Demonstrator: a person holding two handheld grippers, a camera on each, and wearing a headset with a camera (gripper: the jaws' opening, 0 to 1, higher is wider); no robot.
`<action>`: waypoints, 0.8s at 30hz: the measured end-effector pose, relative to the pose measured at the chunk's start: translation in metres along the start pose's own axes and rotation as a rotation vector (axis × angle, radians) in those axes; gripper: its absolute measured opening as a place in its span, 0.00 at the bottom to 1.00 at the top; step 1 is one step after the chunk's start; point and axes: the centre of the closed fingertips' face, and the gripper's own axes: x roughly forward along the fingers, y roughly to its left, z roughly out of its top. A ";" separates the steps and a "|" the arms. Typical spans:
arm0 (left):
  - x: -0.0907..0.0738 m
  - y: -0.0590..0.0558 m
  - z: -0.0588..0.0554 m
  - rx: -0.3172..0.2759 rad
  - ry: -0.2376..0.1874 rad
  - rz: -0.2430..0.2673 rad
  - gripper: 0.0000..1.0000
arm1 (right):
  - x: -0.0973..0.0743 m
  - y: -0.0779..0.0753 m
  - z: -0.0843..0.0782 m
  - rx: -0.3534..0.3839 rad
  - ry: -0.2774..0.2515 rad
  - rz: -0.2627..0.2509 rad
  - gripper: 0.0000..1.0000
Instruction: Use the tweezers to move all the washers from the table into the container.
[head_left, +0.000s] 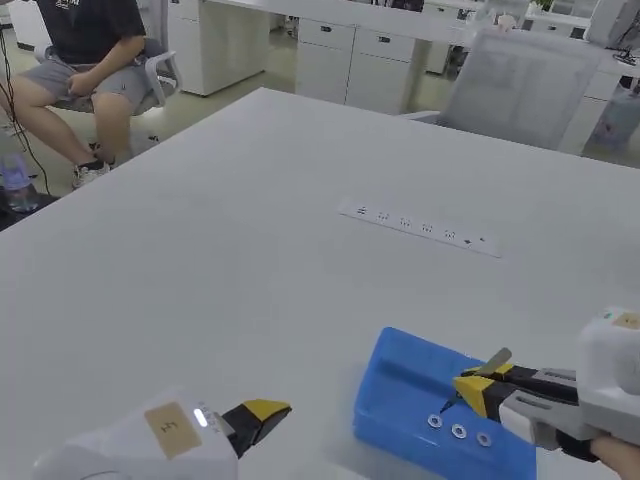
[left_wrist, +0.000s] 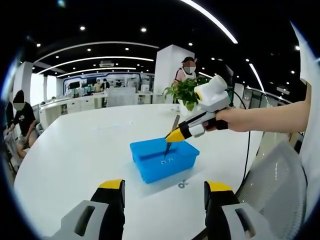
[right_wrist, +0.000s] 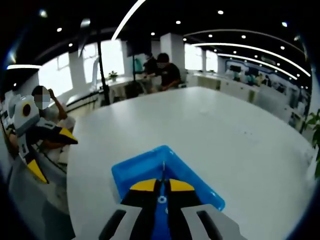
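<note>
- The container (head_left: 385, 415), a blue open tray, sits close to the near edge of the table (head_left: 250, 250), towards its right end.
- Three washers (head_left: 458, 431) lie flat on the container floor, in a short row and slightly apart.
- In the left gripper view, at least two loose washers (left_wrist: 182, 184) lie on the table. They sit just outside the container wall, between it and the table edge, so the task is judged unfinished.
- The right gripper (head_left: 470, 388) has its fingers pressed together on the tweezers (head_left: 492, 363). The tweezer tips point down into the container, above the washers there.
- The left gripper (left_wrist: 165, 186) hovers over the near edge with its fingers (left_wrist: 112, 186) spread wide, holding nothing.
- Handling judgement: the washers are small, thin, rigid metal rings. They look light and slippery, and are likely to skate on the smooth table.
- Best hold: pinch across the ring with one tip through the hole, or grip the outer rim, using light pressure.
- Writing: a tan sticker (head_left: 170, 425) on the left gripper bears a mark too blurred to read.
- The socket strip (head_left: 420, 226) set into the table carries small symbols, also illegible. No brand is visible.
</note>
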 end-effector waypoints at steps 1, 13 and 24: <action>0.000 0.000 0.000 0.001 -0.001 0.000 0.63 | -0.003 0.001 0.002 -0.002 -0.008 0.000 0.03; 0.000 0.000 -0.001 0.003 0.001 -0.003 0.63 | -0.034 0.030 0.020 -0.005 -0.088 0.041 0.03; 0.000 -0.002 0.001 -0.003 -0.007 -0.013 0.64 | -0.032 0.058 0.003 0.002 -0.048 0.131 0.03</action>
